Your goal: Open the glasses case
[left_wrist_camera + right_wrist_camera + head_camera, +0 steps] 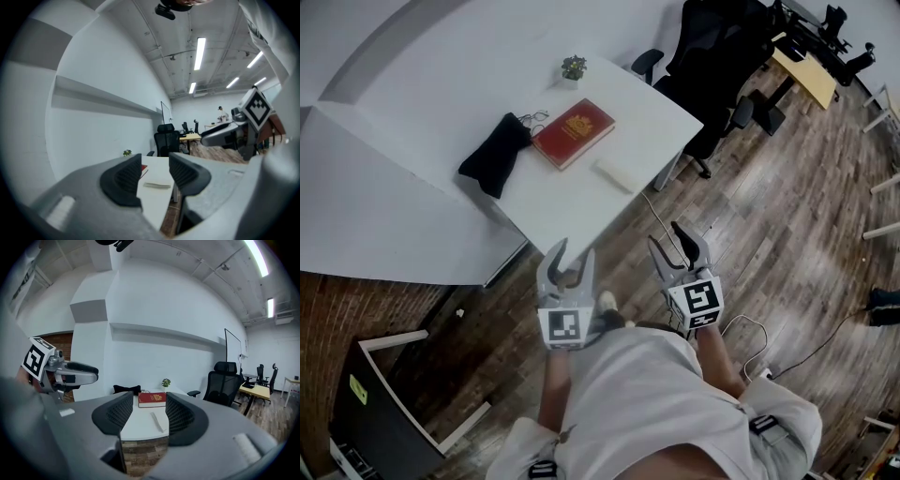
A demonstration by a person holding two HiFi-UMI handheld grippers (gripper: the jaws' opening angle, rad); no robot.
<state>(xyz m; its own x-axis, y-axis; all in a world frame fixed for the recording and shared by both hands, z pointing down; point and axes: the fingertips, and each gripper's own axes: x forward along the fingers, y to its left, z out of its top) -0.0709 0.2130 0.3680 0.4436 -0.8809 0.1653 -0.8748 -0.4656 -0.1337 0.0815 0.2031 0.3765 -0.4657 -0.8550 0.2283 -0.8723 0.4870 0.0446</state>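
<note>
The white glasses case (pixel 614 174) lies shut near the front right corner of the white table (pixel 652 117). It also shows between the jaws in the left gripper view, glasses case (pixel 157 185), and in the right gripper view, glasses case (pixel 157 422). My left gripper (pixel 574 255) and right gripper (pixel 671 240) hang side by side over the wooden floor, short of the table edge and pointing toward it. Both are open with nothing between their fingers. The same open jaws appear on the left gripper (pixel 154 176) and the right gripper (pixel 149 413).
A red book (pixel 573 132), a black pouch (pixel 495 155) and a small potted plant (pixel 574 67) share the table. Black office chairs (pixel 712 56) and a wooden desk (pixel 802 75) stand to the right. A cable (pixel 748 328) lies on the floor, and a dark cabinet (pixel 375 408) stands at lower left.
</note>
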